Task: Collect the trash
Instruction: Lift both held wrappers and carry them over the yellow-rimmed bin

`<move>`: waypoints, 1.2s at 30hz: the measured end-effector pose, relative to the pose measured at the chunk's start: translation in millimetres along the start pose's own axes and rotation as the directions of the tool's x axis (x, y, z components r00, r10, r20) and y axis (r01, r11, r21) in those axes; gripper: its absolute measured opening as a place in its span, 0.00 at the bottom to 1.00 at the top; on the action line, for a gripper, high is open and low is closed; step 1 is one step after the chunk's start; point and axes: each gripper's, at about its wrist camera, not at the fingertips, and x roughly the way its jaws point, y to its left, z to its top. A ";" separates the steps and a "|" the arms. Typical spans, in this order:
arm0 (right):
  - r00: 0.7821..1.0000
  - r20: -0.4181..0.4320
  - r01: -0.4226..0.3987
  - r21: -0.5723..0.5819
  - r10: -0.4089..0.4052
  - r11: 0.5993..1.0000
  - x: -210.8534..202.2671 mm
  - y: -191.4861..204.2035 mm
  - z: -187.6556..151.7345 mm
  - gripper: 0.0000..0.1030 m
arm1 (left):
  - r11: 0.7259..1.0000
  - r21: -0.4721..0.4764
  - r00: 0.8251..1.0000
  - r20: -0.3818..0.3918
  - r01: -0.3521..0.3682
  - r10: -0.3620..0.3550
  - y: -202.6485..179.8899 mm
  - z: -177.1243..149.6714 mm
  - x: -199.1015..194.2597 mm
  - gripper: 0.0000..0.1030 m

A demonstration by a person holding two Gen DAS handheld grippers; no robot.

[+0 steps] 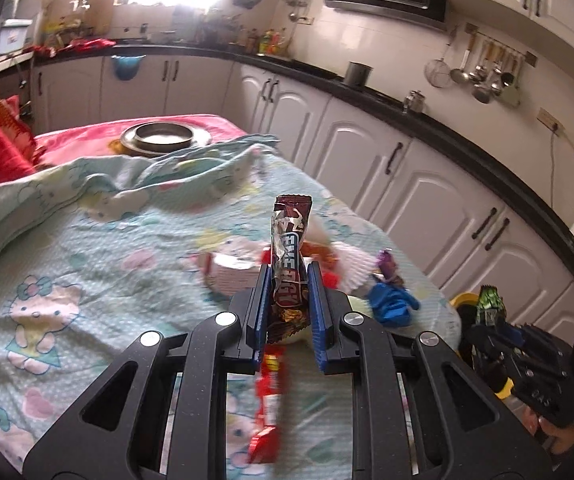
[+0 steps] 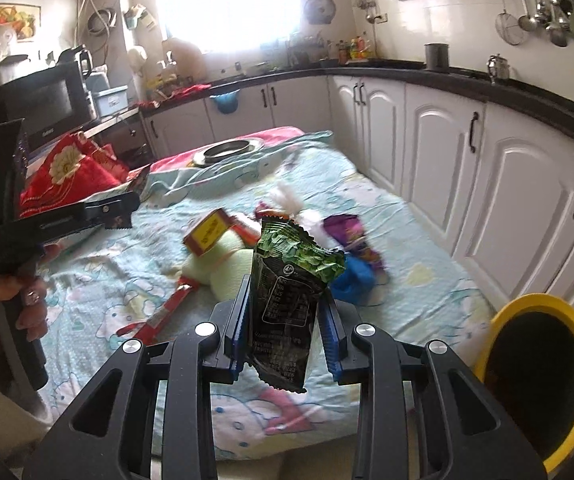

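Note:
My left gripper is shut on a brown energy-bar wrapper, held upright above the bed. My right gripper is shut on a green-and-black snack bag, held above the bed's near edge; it also shows in the left wrist view. More trash lies on the Hello Kitty sheet: a red wrapper, a yellow-red box, a purple wrapper, a blue crumpled piece and white paper. A yellow-rimmed bin stands low right of the bed.
A metal bowl on a plate sits at the bed's far end. Red cushions lie at the left. White cabinets with a black counter run along the right. A microwave stands at the far left.

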 end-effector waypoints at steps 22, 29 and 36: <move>0.978 0.090 0.176 0.130 -0.188 0.976 -65.6 -100.2 -10.4 0.29 | 0.976 0.152 0.988 -0.051 0.153 -0.147 -99.5 -3.2 22.9 0.12; 0.967 0.092 0.213 0.214 -0.236 0.954 -81.6 -131.1 -21.4 0.29 | 0.960 0.193 0.979 -0.078 0.201 -0.190 -131.3 -5.3 33.8 0.12; 0.955 0.078 0.253 0.293 -0.287 0.922 -96.5 -163.3 -36.1 0.29 | 0.934 0.247 0.964 -0.127 0.259 -0.233 -172.7 -15.9 53.3 0.12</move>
